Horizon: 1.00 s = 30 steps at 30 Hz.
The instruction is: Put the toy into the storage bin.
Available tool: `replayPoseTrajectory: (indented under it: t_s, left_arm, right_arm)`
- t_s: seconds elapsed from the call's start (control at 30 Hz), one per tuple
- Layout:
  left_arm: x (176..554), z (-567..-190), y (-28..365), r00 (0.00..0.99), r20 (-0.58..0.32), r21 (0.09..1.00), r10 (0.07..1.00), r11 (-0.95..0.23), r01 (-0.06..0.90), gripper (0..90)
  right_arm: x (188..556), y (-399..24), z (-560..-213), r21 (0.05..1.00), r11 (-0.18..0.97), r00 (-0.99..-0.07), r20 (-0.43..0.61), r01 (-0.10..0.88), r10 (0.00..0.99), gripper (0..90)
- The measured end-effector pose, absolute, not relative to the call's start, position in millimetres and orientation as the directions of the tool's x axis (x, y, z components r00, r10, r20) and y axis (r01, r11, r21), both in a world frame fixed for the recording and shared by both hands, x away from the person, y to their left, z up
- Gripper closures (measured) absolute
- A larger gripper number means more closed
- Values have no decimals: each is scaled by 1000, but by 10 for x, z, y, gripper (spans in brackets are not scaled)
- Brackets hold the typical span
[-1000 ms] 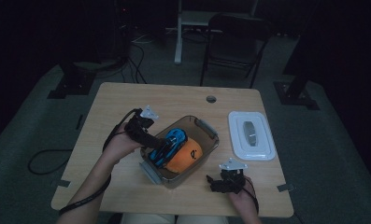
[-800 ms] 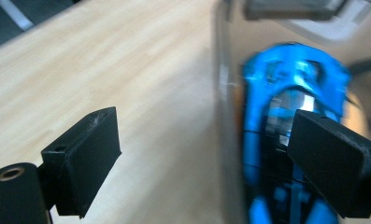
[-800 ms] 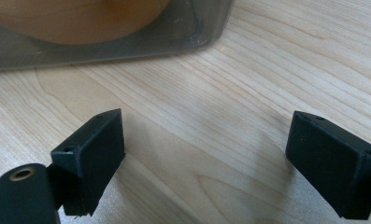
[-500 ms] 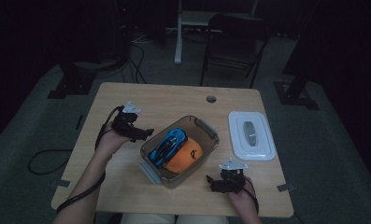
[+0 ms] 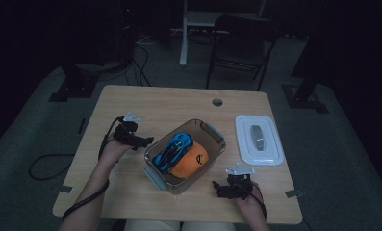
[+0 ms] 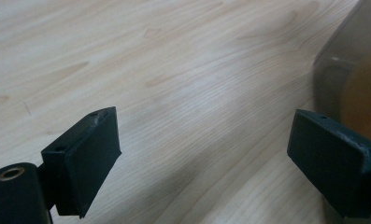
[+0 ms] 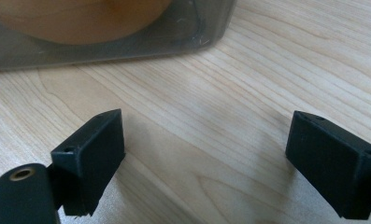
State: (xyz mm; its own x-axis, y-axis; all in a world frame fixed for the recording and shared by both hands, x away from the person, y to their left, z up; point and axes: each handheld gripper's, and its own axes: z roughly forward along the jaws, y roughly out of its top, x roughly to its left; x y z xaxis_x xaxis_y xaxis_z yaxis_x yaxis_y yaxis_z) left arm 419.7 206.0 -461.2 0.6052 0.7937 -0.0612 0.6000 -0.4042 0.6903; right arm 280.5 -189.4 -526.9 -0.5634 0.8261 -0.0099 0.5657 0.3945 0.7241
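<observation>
**A:** Why are both hands parked off the box?

**B:** I read it as the packing being done. My left tongs [image 5: 147, 140] sit spread with nothing between them just beside the container's [image 5: 212, 131] left end, and the right tongs [image 5: 217, 186], spread too, rest on the bench [image 5: 169, 103] near its front corner.

**A:** And the container?

**B:** Mid-bench, translucent grey, set at a slant, open on top. Inside lie a blue toy car [image 5: 173, 149] and an orange cap [image 5: 191, 161], touching. Its white lid [image 5: 258, 139] lies apart to the right, probably next.

Dim, underexposed high view; bright gripper views, softly blurred at the edges.
</observation>
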Motion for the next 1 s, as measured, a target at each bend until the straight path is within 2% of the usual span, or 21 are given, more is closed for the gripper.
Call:
replayPoseTrajectory:
  t_s: [0.27,0.73,1.0]
  left_arm:
    - [4216,-4820,1952,636,-49,653,770,-457,604,102]
    - [4125,-4854,1831,683,-57,658,728,-487,574,92]
    - [3918,-4874,1795,703,-57,660,708,-502,559,93]
  right_arm:
    - [2919,-1895,-5196,737,372,-547,-3,565,837,128]
    - [3116,-1872,-5078,778,304,-483,0,550,876,128]
    - [3167,-1860,-5085,785,284,-468,10,551,883,129]
